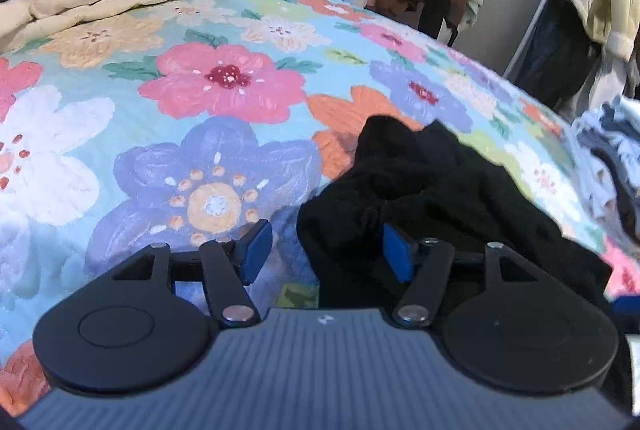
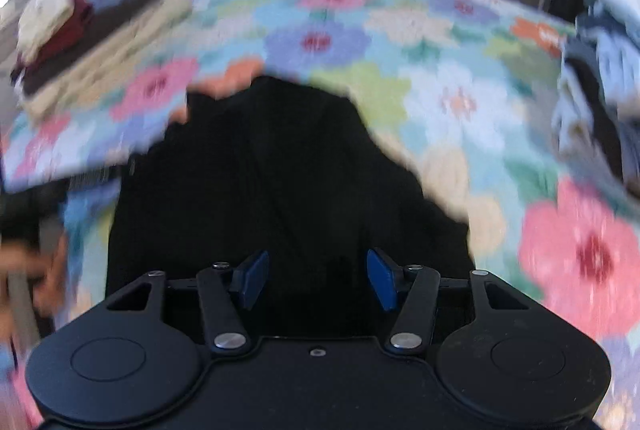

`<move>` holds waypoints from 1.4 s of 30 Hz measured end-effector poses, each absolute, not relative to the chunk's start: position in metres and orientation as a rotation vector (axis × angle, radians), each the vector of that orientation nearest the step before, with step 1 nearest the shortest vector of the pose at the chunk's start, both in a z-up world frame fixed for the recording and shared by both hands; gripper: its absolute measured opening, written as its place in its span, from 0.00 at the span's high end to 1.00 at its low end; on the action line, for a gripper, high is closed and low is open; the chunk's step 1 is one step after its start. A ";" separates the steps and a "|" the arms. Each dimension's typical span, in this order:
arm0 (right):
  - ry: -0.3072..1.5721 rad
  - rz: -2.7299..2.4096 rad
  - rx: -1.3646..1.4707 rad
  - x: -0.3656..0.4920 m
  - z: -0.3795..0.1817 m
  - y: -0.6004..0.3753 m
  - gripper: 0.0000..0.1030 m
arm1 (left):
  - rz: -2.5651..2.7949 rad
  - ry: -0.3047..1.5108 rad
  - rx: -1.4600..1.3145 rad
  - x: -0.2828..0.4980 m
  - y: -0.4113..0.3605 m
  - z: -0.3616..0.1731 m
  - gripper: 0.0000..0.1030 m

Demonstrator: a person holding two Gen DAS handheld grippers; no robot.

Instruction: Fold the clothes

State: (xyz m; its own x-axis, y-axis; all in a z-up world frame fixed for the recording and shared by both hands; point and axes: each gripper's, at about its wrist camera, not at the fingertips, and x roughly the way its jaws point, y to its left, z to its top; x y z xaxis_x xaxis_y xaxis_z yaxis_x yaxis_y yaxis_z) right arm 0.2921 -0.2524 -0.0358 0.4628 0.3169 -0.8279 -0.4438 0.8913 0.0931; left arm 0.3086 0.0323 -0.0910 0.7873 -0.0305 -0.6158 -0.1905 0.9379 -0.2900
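Plainly, a crumpled black garment [image 1: 420, 189] is laid on the flowered bedspread [image 1: 224, 81]; both the left gripper [image 1: 326, 254] and right gripper [image 2: 318, 280] are held with jaws apart, empty; no writing can be read.

Daylit; right wrist view motion-blurred

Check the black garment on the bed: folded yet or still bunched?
Bunched, not folded. The black garment lies crumpled, with uneven humps and creases, on the floral bedspread; the right wrist view is too blurred to add detail.
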 end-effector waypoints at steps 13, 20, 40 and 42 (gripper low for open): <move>0.898 0.266 0.008 0.277 -0.055 -0.329 0.43 | 0.057 0.774 -0.102 0.271 -0.045 -0.063 0.41; 0.963 0.413 0.293 0.223 -0.055 -0.372 0.33 | -0.061 0.950 -0.260 0.236 -0.087 -0.069 0.35; 0.970 0.410 0.902 0.120 -0.120 -0.392 0.13 | -0.172 1.227 -0.818 0.139 -0.069 -0.096 0.25; 0.901 0.372 1.000 0.123 -0.126 -0.395 0.12 | -0.234 1.270 -0.895 0.136 -0.073 -0.109 0.18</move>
